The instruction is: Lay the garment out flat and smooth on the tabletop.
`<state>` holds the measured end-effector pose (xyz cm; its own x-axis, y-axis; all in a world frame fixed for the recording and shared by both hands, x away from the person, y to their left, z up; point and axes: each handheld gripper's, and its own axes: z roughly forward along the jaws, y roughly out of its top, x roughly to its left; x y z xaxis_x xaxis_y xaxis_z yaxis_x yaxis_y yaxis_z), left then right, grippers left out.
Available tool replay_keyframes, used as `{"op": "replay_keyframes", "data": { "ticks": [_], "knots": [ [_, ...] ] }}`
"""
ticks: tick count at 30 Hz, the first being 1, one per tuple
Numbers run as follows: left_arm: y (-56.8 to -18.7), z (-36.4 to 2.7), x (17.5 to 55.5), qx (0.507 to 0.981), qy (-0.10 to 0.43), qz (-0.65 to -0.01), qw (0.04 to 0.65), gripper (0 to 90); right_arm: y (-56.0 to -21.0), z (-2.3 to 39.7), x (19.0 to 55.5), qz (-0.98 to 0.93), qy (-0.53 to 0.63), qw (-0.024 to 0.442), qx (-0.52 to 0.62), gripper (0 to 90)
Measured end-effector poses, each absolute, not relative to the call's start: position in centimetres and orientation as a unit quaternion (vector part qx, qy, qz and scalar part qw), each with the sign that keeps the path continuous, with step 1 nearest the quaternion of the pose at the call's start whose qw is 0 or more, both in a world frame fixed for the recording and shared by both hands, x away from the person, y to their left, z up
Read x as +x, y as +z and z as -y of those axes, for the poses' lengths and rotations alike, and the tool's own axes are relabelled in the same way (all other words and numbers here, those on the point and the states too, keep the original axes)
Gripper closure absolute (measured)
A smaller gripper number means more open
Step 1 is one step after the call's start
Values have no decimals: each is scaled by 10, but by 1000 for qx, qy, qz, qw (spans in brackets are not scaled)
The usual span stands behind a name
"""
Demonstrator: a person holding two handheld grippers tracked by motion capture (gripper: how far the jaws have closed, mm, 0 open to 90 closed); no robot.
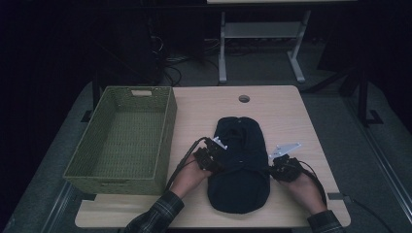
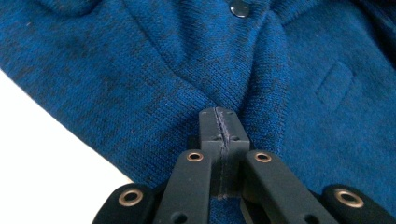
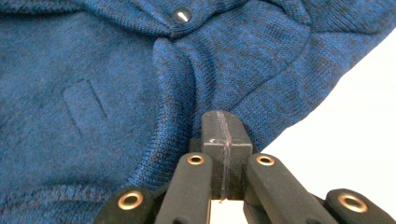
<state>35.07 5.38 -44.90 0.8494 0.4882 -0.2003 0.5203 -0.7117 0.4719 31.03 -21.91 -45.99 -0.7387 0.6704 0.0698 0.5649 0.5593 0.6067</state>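
A dark blue knit garment point(image 1: 240, 165) lies folded in a long bundle on the wooden table point(image 1: 291, 116), near the front middle. My left gripper point(image 1: 215, 162) is at its left edge and my right gripper point(image 1: 275, 167) at its right edge. In the left gripper view the jaws point(image 2: 218, 116) are pressed together, with folds of the blue knit point(image 2: 140, 70) drawn toward their tip. The right gripper view is much the same: its jaws point(image 3: 224, 119) are closed at the garment's edge point(image 3: 261, 84), cloth puckering into them. A metal snap point(image 2: 240, 8) point(image 3: 181, 16) sits further up the fabric.
A green woven basket point(image 1: 167, 126) stands on the table's left side, close to the left hand. A round cable hole point(image 1: 244, 99) is at the table's back middle. A white desk frame point(image 1: 296, 58) stands on the floor beyond the table.
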Motion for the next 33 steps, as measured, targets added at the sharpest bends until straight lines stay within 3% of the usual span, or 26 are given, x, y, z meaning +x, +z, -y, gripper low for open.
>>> {"op": "replay_keyframes", "data": {
  "ticks": [9,13,23,33],
  "knots": [
    [-442,-54,345,926,-31,-264,270,900,-455,223,302,-880,317,84,343,897],
    [-435,-59,356,920,-13,-274,279,900,-437,233,322,-858,341,117,367,898],
    [-437,-64,403,899,17,-322,296,900,-449,232,375,-835,359,120,400,898],
    [-452,-65,415,899,16,-333,286,900,-466,221,383,-845,334,118,400,900]
  ]
}}
